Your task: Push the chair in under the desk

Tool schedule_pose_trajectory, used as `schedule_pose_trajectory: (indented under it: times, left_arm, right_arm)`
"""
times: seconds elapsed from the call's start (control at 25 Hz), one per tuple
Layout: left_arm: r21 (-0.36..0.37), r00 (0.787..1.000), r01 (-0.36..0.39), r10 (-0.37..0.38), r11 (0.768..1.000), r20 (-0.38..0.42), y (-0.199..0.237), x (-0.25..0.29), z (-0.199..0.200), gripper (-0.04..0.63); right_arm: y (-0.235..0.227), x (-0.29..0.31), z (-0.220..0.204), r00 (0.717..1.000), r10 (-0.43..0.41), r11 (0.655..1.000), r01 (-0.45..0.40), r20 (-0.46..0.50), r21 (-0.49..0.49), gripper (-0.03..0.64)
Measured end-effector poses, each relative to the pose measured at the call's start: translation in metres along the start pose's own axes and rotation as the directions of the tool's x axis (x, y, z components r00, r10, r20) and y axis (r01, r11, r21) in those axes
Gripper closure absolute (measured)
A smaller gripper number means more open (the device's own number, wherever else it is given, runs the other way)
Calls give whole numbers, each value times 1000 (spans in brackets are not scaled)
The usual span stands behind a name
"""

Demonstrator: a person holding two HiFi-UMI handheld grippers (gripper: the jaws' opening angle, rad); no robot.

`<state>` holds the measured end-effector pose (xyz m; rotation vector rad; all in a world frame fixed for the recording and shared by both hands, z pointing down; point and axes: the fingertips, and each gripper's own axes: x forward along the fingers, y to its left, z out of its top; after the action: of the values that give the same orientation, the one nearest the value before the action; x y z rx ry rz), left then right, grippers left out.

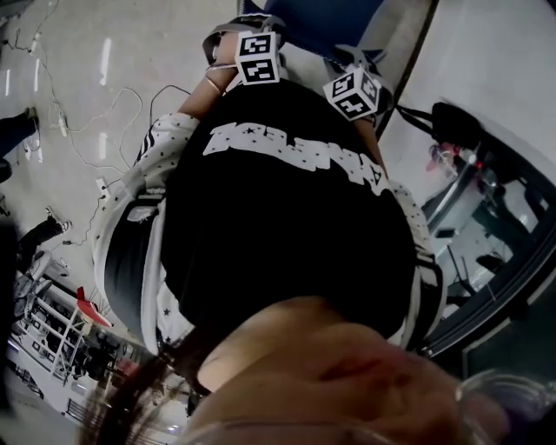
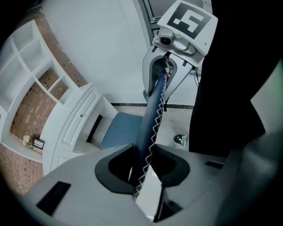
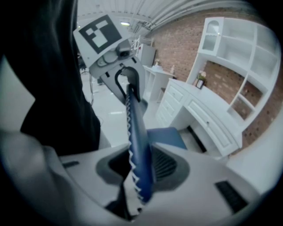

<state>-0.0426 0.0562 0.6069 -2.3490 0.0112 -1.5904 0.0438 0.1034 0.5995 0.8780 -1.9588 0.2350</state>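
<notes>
Scanning room: I've got a brick wall [image 3: 181,42], white shelves [image 3: 241,48] w/ open cubbies, and a white desk [image 3: 201,112] w/ drawers along that wall.
Floor: floor [image 1: 78,87] is pale and glossy w/ light streaks; thin cables [image 1: 87,113] trail across it in head view.
Chair: blue chair [image 1: 321,22], backrest [image 2: 152,117] edged w/ white zigzag stitching. It stands just in front of the desk, seat [image 2: 121,130] on the desk side of the backrest.
Facing: seat points at the dark knee gap [image 2: 94,128]; I can't tell whether its front edge is under the top.
Long axis: backrest's top edge runs gripper to gripper, approx. along the desk front.
Left gripper: left gripper [image 2: 142,167] has jaws part-way in, clamped on the backrest's top edge at one end.
Right gripper: right gripper [image 3: 140,170] likewise, pinching the same edge at the other end.
Head view: both marker cubes [image 1: 258,56] show past my operator's black top [image 1: 287,217].
</notes>
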Motion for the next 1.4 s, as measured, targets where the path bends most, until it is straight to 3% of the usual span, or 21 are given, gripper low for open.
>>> schedule_pose_trajectory:
  times: [0.52,1.12,1.4]
  left_arm:
    - [37,1000,14,-15,999,26,44,13,-9,462]
    - [96,997,39,-45,995,69,36,7,27,462]
    - [119,992,76,-87,990,96,59,13,10,462]
  right_arm:
    - [-34,25,18,999,-39,998,41,-32,49,486]
    - [-44,-1,-3,994,-86,991,93,-73,96,477]
    - [-58,20,15,989,-104,986,116,-102,123,468]
